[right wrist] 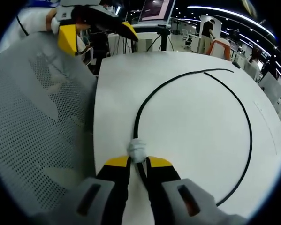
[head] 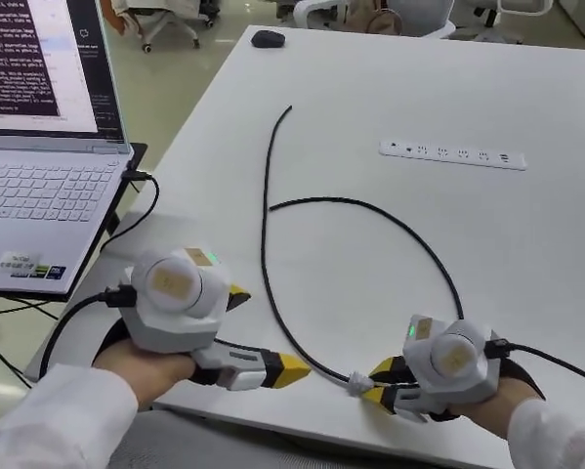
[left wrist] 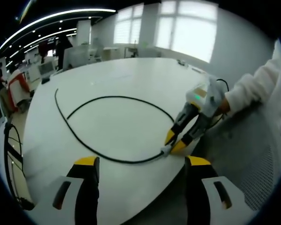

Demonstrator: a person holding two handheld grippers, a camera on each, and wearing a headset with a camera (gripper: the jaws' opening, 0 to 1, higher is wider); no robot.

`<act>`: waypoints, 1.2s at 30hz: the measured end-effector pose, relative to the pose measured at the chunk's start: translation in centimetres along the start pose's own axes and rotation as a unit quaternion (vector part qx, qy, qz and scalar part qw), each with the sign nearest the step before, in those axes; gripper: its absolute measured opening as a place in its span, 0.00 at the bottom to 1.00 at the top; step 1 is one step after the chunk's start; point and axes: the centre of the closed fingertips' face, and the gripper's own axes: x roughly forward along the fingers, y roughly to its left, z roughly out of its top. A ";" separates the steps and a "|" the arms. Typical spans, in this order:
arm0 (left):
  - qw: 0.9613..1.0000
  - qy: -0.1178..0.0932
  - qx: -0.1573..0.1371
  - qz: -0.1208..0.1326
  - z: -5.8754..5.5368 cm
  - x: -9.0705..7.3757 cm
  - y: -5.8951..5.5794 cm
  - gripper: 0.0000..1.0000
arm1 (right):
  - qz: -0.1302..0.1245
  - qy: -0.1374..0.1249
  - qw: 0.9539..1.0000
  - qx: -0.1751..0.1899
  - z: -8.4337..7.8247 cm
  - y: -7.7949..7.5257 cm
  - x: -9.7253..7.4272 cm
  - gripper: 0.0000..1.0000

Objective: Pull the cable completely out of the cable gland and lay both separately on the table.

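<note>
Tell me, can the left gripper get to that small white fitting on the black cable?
Probably yes. The left gripper is open and faces the cable gland across bare table. The right gripper, shut on the cable just behind the gland, leaves it exposed.

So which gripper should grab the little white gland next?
The left gripper, probably: its jaws are open and empty, pointed toward the cable gland. The right gripper is shut on the cable just behind it.
</note>
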 end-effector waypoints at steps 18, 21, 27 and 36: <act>0.999 -0.022 0.030 -0.004 1.1 -0.4 -0.4 0.62 | -0.014 -0.090 0.995 -0.027 6.3 -0.5 -6.5 0.11; 0.998 -0.044 0.050 -0.002 2.3 -0.8 -0.5 0.55 | -0.019 -0.108 0.993 -0.038 7.7 -0.7 -8.2 0.11; 0.989 -0.114 0.082 -0.054 7.5 -1.7 -2.5 0.53 | -0.036 -0.146 0.986 -0.069 10.1 -1.0 -11.5 0.11; 0.962 -0.181 0.123 -0.164 12.7 -2.7 -6.4 0.48 | -0.037 -0.222 0.969 -0.104 13.0 0.7 -15.5 0.11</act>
